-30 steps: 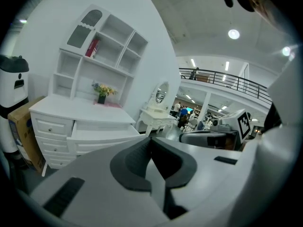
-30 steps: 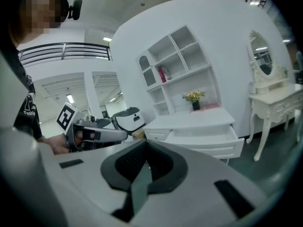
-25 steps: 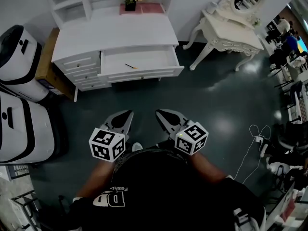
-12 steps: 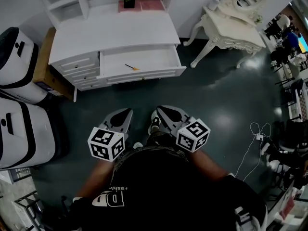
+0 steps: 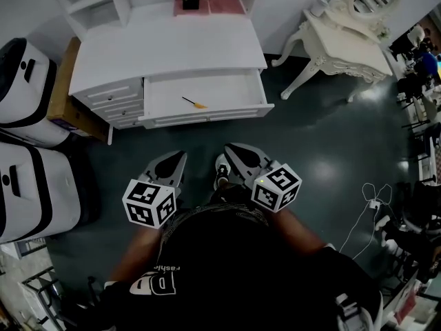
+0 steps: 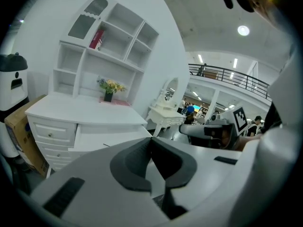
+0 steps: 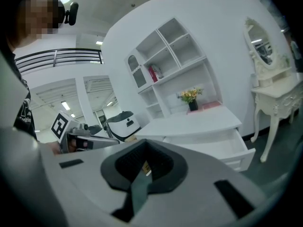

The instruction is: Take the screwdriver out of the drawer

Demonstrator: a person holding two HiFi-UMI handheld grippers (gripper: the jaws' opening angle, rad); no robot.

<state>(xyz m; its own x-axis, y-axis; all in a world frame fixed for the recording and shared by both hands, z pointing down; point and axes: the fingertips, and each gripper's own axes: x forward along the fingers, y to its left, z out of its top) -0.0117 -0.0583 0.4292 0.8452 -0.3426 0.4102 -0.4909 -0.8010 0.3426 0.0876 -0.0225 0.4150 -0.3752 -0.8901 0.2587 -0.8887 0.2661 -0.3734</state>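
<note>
A thin screwdriver (image 5: 194,103) with a yellow handle lies inside the open drawer (image 5: 227,87) of the white desk (image 5: 165,47). My left gripper (image 5: 180,155) and right gripper (image 5: 228,147) hang side by side over the dark floor, well short of the drawer, and point at the desk. Both are shut with nothing in them. The left gripper view shows its jaws (image 6: 151,141) meeting, with the screwdriver (image 6: 106,144) as a faint dark line beyond. The right gripper view shows closed jaws (image 7: 144,143) and the drawer (image 7: 213,145) ahead.
A flower pot (image 5: 191,2) stands at the back of the desk top. Two white machines (image 5: 31,185) and a cardboard box (image 5: 62,95) stand at the left. A white dressing table (image 5: 351,36) is at the right, cables (image 5: 368,205) lie on the floor.
The desk and drawer have come nearer in the head view as both grippers moved forward towards them. A shoe has stepped into view between the grippers.
</note>
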